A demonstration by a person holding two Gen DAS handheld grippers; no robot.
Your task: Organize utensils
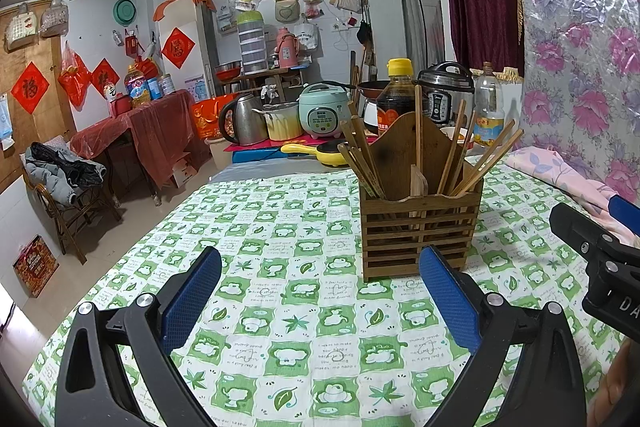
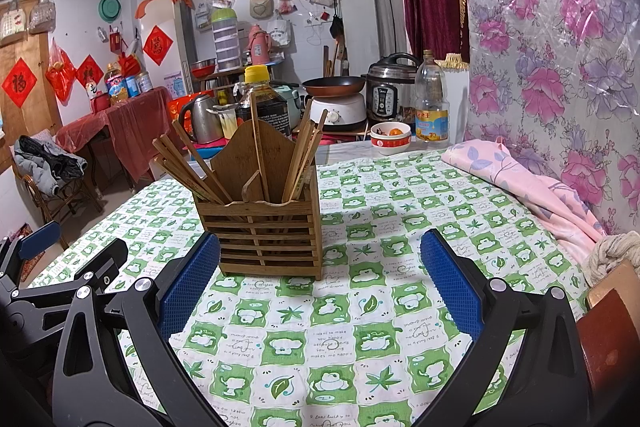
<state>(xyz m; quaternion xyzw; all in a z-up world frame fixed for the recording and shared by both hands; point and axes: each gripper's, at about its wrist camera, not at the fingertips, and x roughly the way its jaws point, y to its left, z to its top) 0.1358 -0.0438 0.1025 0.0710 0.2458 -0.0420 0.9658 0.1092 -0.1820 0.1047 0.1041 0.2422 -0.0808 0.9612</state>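
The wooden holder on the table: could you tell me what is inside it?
The wooden holder holds loose wooden chopsticks leaning outward in its divided compartments. The slatted front hides most of their lower ends and the holder's floor, so smaller items cannot be ruled out.

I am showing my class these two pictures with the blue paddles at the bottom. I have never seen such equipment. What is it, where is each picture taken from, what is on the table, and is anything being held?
No robot here: a person holds a two-finger tool in each hand, with a camera on each looking forward along its blue fingers. One picture is from the left tool, the other from the right tool. Both are open and hold nothing. On the green-checked tablecloth stands a slatted wooden utensil holder, with wooden chopsticks fanned out in it. A pink floral cloth lies by the wall. A small bowl and an oil bottle stand behind.
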